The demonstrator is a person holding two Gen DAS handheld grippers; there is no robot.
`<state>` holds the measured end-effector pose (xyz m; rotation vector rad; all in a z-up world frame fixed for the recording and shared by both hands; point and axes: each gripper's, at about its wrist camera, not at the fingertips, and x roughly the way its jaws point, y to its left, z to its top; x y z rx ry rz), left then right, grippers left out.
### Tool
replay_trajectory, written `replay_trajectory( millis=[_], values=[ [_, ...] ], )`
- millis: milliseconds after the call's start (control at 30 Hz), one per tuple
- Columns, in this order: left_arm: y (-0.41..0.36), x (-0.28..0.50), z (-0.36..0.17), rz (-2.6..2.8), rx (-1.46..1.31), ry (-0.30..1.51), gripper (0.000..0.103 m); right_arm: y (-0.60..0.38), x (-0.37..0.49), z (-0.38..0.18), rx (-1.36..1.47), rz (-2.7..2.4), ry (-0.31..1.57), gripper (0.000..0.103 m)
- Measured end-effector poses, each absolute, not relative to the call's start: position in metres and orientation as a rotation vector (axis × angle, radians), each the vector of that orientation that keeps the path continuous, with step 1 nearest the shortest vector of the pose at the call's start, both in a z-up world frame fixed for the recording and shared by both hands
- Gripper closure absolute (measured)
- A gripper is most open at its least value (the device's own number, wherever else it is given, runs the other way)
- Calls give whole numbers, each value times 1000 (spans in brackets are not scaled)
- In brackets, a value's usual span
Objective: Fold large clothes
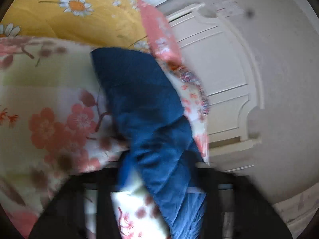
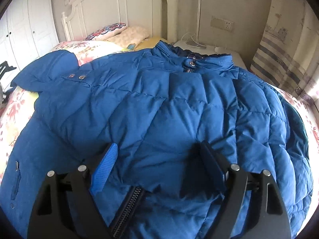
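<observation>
Where the blue puffer jacket [image 2: 159,107] lies spread front-up across the bed [image 2: 14,111], its collar [image 2: 199,59] points toward the white headboard [image 2: 119,6] and its zipper [image 2: 127,209] runs down toward the camera in the right wrist view. No container shows in either view; the bed alone bears things, namely the jacket, a floral quilt [image 1: 49,109] under it and pillows [image 2: 123,32] by the headboard. The right gripper [image 2: 157,159] hovers over the lower front of the jacket with its jaws spread wide, the blue-padded finger [image 2: 105,169] on one side of the zipper and the dark finger [image 2: 213,167] on the other, gripping nothing, though whether the tips brush the fabric cannot be told. The left gripper [image 1: 159,179] is clenched on a bunched fold of the jacket, which rises between its dark fingers in a badly blurred picture. Only the right wrist view shows the whole garment, its snap studs [image 2: 75,77], a side pocket [image 2: 17,179], the nightstand [image 2: 209,49] with a lamp pole [image 2: 198,16], a wall socket [image 2: 222,24] and a striped curtain [image 2: 279,55]. Only the left wrist view shows a yellow daisy-print cover [image 1: 79,16] beyond the quilt, and the pinch itself.
</observation>
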<state>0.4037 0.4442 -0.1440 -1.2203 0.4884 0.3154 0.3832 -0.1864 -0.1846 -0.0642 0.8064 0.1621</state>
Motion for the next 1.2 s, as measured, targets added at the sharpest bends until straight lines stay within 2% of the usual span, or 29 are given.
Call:
replay_trajectory(
  millis=[33,200,333,433,600,767,900,1033,1067,1100,1133,1200],
  values=[
    [441,404,-141,328,-1196,476,95,-189,379,-181,-51,160,794,21],
    [357,405,-64,270,-819,337,99,-239,355,-164,205,103,608,24],
    [238,416,1,53,-517,294,99,-288,326,-158,443,16,418,23],
    [152,421,16,-88,-355,322,99,-316,310,-160,571,-43,337,23],
    [-4,418,-28,-305,-90,470,99,-348,301,-173,732,-94,309,22],
    [-85,415,-107,-422,31,701,98,-350,298,-176,750,-82,310,22],
    [-99,425,-144,-432,74,830,77,-350,298,-178,759,-73,316,22],
    [-76,402,-121,-424,7,792,58,-349,301,-179,767,-68,321,22],
    [-63,384,-104,-405,-21,703,51,-349,302,-179,768,-66,322,22],
    [-52,370,-94,-379,-40,628,23,-349,302,-179,767,-65,322,22],
    [-32,349,-81,-310,-74,511,4,-348,302,-178,762,-63,322,22],
    [-3,335,-79,-147,-117,430,4,-347,303,-177,745,-58,322,22]
  ],
)
